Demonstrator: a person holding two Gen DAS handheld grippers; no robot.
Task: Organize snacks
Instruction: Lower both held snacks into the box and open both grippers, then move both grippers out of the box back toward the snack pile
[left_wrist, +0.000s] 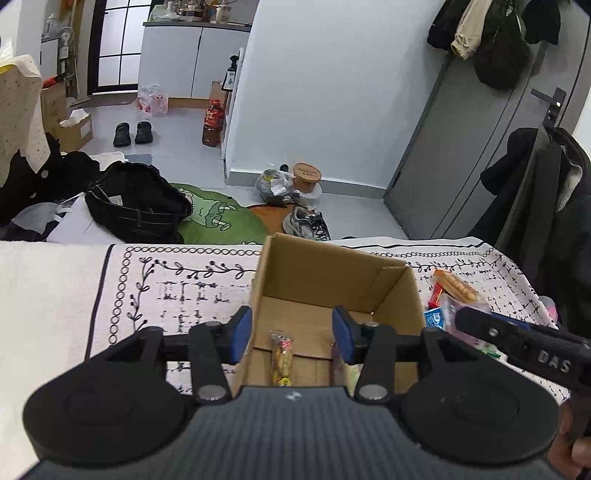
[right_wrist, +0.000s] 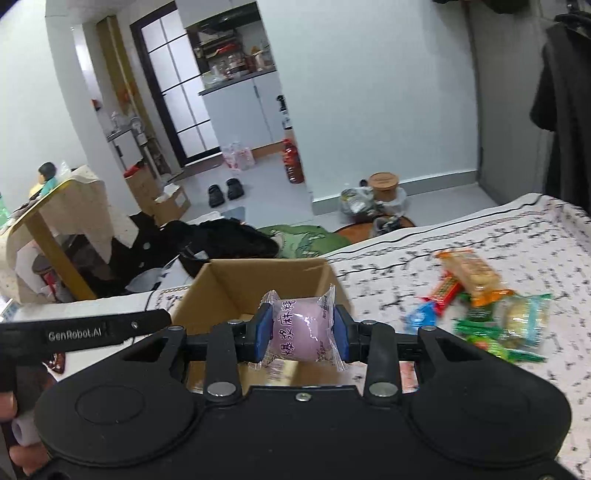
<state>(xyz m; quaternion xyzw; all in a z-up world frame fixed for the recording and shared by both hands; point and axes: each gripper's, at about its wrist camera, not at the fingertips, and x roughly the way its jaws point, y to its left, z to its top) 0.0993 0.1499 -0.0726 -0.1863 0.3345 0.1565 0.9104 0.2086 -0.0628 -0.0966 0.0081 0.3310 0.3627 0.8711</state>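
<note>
Now, going from left to right: the left gripper (left_wrist: 291, 328) hangs over the near-left part of the open cardboard box (left_wrist: 334, 275), which stands on the patterned cloth (left_wrist: 177, 291) near its far edge. Its blue pads stand apart with nothing between them. Straight below, on the box floor, lies a long wrapped biscuit bar (left_wrist: 282, 357), with its long axis running away from the camera.

Further right, the right gripper (right_wrist: 302, 329) holds the pink mochi packet (right_wrist: 301, 328), pressed from both sides by the blue pads, with the crimped ends of the wrapper sticking up and down. The packet is just before the near wall of the box, so I judge the coming move goes forward over the rim, and this hand is the one that will make it.

To the right of the box, the remaining snacks (right_wrist: 487, 302) lie in a loose pile on the cloth.

The left wrist view shows the box floor and the bar; the right wrist view hides most of that floor behind the packet, but only it shows the grip.
</note>
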